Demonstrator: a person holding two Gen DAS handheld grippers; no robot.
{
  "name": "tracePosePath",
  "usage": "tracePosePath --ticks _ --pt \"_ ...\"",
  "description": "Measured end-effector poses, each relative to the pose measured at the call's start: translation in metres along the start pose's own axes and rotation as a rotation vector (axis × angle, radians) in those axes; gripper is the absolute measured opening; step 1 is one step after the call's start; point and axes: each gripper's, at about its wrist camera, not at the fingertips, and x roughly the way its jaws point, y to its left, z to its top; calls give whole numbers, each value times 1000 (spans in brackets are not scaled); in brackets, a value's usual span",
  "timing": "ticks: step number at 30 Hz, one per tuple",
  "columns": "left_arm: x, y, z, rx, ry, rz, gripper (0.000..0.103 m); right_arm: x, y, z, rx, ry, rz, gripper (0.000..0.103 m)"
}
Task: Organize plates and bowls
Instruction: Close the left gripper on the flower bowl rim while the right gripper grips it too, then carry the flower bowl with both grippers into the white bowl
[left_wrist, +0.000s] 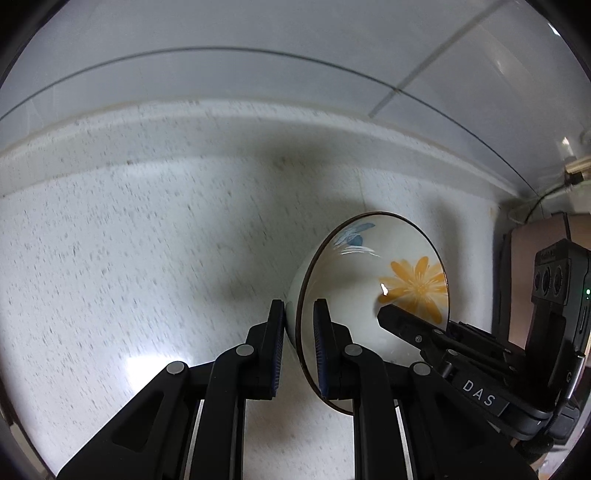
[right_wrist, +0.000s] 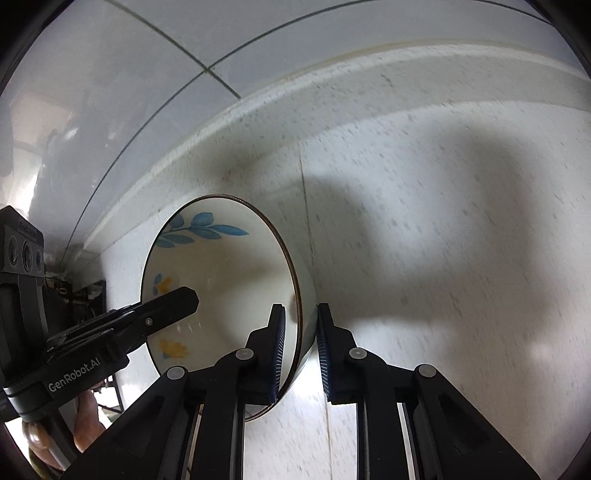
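Note:
One cream bowl (left_wrist: 369, 273) with a brown rim, an orange flower and blue leaves hangs tilted above the counter, held from both sides. In the left wrist view my left gripper (left_wrist: 299, 308) is shut on the bowl's left rim, one pad inside and one outside. The right gripper's inner finger (left_wrist: 406, 325) reaches into the bowl from the right. In the right wrist view the same bowl (right_wrist: 229, 273) sits with my right gripper (right_wrist: 301, 310) shut on its right rim. The left gripper's finger (right_wrist: 173, 301) lies inside it at the left.
A speckled white countertop (left_wrist: 129, 258) runs below, with a raised ledge (left_wrist: 184, 125) against a grey tiled wall (left_wrist: 258, 55). A brownish object and a cable (left_wrist: 535, 206) stand at the counter's right end. Dark clutter (right_wrist: 88, 295) lies behind the left gripper.

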Motion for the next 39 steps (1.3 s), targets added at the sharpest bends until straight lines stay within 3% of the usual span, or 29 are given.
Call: tracePosePath --ticks 11,21,31,39 --pt "-20 -45 -62 65 25 -83 12 -66 -2 -66 27 -45 -82 17" --pt "-59 -77 -147 158 39 -162 12 -136 19 -164 88 -112 -144 17" --pt "-92 -68 -232 220 69 -181 14 -159 56 -258 134 -125 -156 17" --pt "-79 -40 -268 223 130 -171 19 -146 64 -276 159 -103 -203 17"
